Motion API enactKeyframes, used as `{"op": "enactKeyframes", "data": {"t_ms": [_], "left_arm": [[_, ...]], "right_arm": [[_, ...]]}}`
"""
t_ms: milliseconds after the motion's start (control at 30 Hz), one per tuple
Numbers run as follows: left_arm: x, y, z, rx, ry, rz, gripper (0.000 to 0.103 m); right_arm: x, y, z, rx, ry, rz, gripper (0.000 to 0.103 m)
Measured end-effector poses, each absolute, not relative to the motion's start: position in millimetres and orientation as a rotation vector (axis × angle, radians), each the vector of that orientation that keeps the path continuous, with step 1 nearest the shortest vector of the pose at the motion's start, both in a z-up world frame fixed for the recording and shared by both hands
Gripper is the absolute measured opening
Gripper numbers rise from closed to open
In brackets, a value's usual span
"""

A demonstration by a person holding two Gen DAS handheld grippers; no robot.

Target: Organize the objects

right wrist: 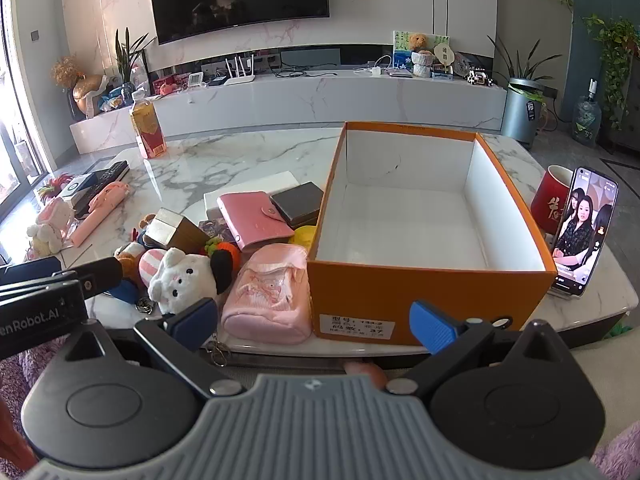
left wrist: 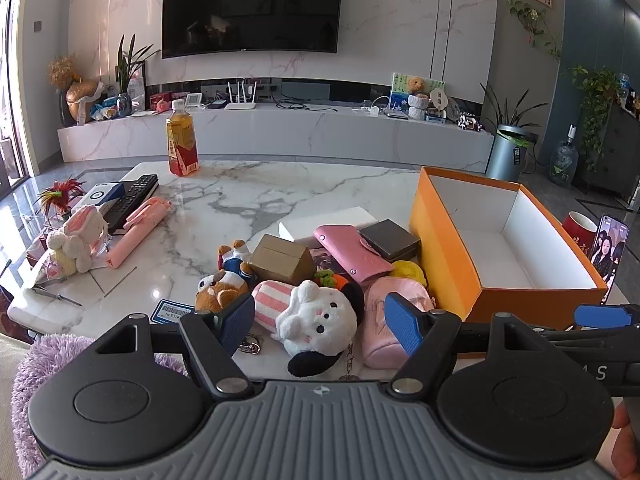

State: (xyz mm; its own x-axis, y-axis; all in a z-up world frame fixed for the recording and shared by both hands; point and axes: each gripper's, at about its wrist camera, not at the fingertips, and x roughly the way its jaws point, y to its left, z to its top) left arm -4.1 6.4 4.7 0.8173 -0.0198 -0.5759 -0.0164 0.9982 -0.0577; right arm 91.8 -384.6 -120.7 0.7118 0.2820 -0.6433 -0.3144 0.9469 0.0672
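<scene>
**marble table, box empty, both grippers released**

on the glossy veined marble table (right wrist: 248,156) sits the open orange cardboard box with white walls (right wrist: 432,216), nothing inside. just left of it is a heap: a soft pink fabric pouch (right wrist: 268,304) touching the box, a fluffy white plush rabbit (left wrist: 320,316), a pink snap wallet (left wrist: 352,252), partly covering a yellow thing hard to identify. the left gripper (left wrist: 320,320) and right gripper (right wrist: 316,320) hover at the near edge, jaws spread wide, gripping nothing.
</scene>
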Motion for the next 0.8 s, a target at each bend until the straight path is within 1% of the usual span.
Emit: {"op": "enactKeyframes", "data": {"t_ms": [800], "left_arm": [[-3.9,11.6,-2.7,-0.061,0.615,0.014,0.085]], "right_arm": [[93.8,-376.1,-127.6,-0.075,0.735,0.342,0.102]]}}
